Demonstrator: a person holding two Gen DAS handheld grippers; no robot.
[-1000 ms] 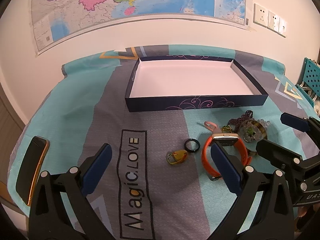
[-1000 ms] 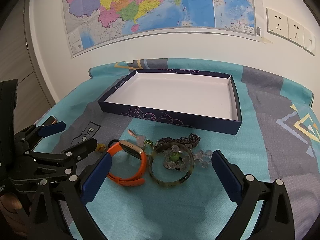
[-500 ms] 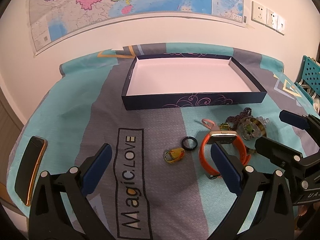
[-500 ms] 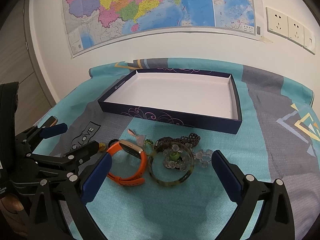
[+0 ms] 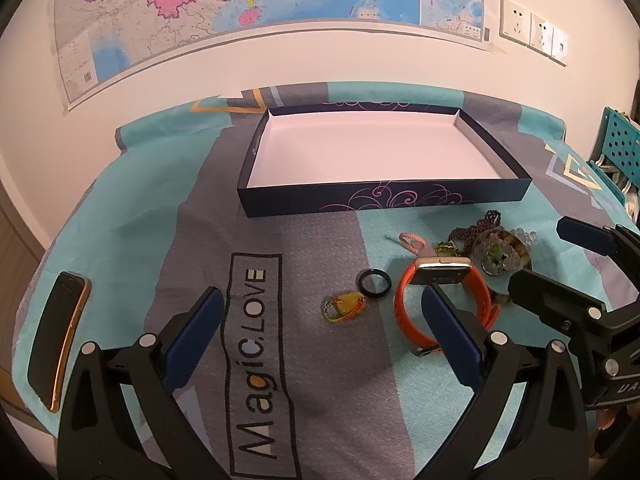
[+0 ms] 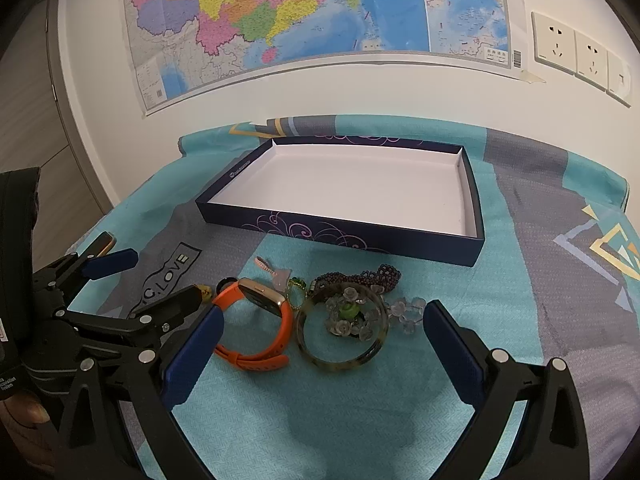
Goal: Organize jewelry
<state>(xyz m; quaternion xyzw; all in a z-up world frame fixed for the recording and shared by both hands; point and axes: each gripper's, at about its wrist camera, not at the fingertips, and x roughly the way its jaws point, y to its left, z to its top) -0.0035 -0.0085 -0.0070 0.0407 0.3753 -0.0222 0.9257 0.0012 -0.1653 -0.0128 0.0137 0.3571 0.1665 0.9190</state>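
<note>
A dark blue box lid (image 5: 384, 196) (image 6: 344, 236) with a white inside lies empty at the back. In front of it sits a jewelry pile: an orange watch (image 5: 444, 304) (image 6: 260, 328), a black ring (image 5: 375, 282), a yellow-green charm (image 5: 345, 307), a pink clip (image 5: 412, 242) (image 6: 266, 266), a tortoiseshell bangle (image 6: 342, 330) around clear flower beads (image 6: 348, 314), and dark purple beads (image 6: 360, 278). My left gripper (image 5: 320, 328) is open, with the charm and ring just ahead. My right gripper (image 6: 320, 336) is open, low in front of the watch and bangle.
A dark phone (image 5: 56, 332) lies at the left table edge. The cloth (image 5: 160, 220) is teal and grey with a "Magic.LOVE" print. A map and wall sockets (image 6: 576, 54) hang behind. A teal perforated rack (image 5: 620, 148) stands at the far right.
The left wrist view has shifted slightly, so the box and jewelry sit a little further left and higher. The right gripper has barely moved. Nothing was picked up.
</note>
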